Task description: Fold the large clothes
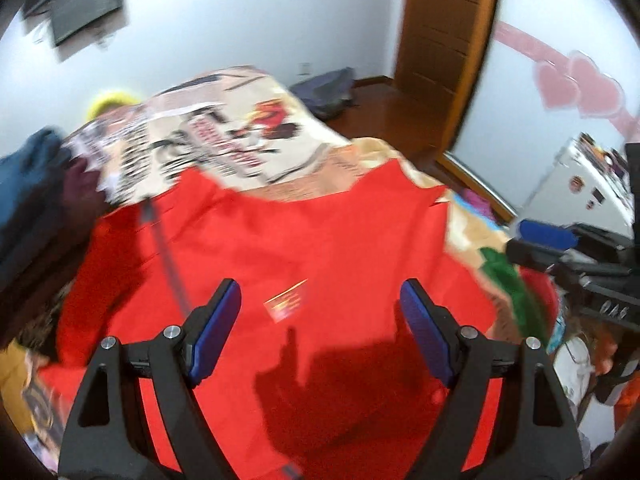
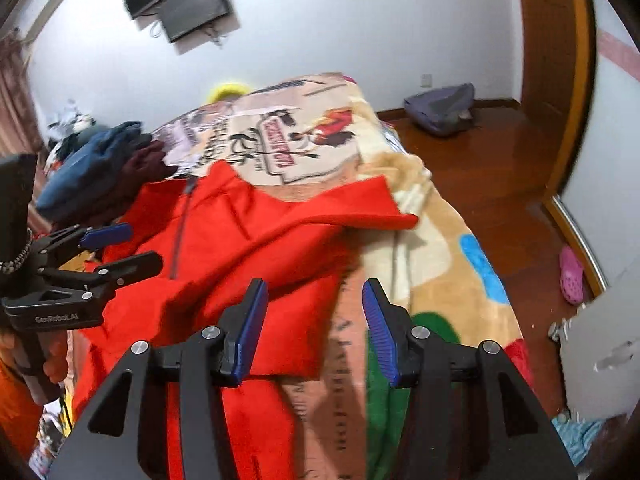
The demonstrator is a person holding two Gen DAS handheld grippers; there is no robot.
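A large red jacket [image 1: 320,240] lies spread across a bed covered by a printed cartoon blanket [image 1: 240,128]; a dark zipper [image 1: 168,256] runs down the garment's left part in the left wrist view, and a small striped logo [image 1: 285,304] shows on its chest.

The left gripper [image 1: 320,320] hangs above the middle of the jacket with its blue-padded jaws standing wide apart; nothing lies between them, and its shadow falls on the red cloth below. The picture is blurred, so finer detail is hard to tell.

The right gripper [image 2: 316,320] hovers over the jacket's right edge, where red fabric meets the blanket [image 2: 420,240]; its jaws stand partly apart with no cloth pinched between the pads, so it holds nothing. In this view the jacket [image 2: 248,240] looks rumpled, with one fold of cloth lapped over the body and a pointed flap reaching towards the blanket's edge.

The left gripper [image 2: 120,248] appears at the left edge of the right wrist view, jaws apart, beside the jacket's zipper side; a hand [image 2: 52,360] grips its handle.

A pile of dark blue and maroon clothes [image 2: 96,168] sits at the far left of the bed; a wall-mounted screen [image 2: 192,8] hangs above; a wooden door [image 2: 552,60] and a grey bag [image 2: 440,108] on the wooden floor stand to the right; a pink shoe [image 2: 571,276] lies near the door frame.
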